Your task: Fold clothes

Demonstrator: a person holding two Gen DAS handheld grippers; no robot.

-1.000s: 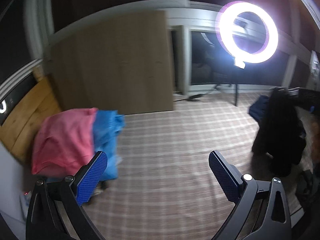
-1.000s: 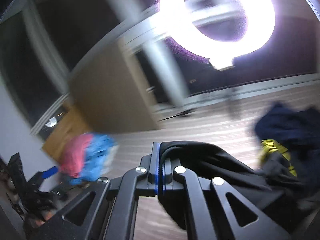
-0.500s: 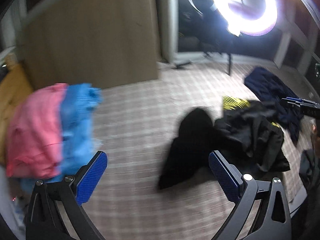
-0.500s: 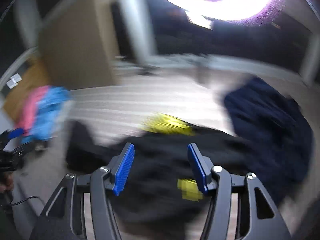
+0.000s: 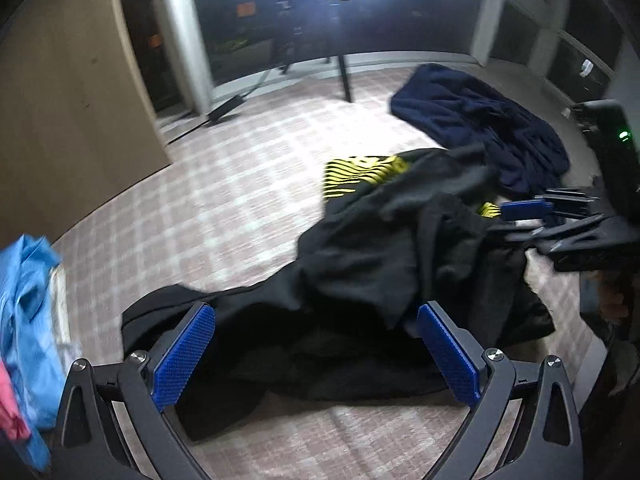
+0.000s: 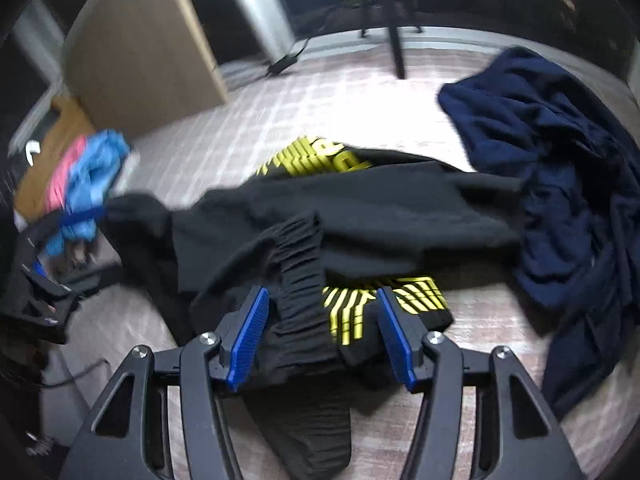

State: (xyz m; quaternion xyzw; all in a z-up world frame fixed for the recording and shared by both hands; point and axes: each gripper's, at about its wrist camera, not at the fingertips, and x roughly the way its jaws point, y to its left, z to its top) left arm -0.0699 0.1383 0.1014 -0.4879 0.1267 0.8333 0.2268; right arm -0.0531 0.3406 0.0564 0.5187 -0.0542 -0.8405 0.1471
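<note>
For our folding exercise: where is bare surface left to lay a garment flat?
Free: the checked cover between the wooden panel and the black garment. Crowded: right side, where the navy garment meets the black one; pink and blue clothes fill the left edge.

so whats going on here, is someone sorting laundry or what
A person holding a gripper in each hand is working on folding clothes. A crumpled black garment with yellow stripes lies spread on the checked surface, not yet folded. The right gripper is open, straddling the garment's gathered waistband. The left gripper is also open, above the garment's other end. A navy garment lies heaped beside it, and pink and blue clothes sit off to the side.
</note>
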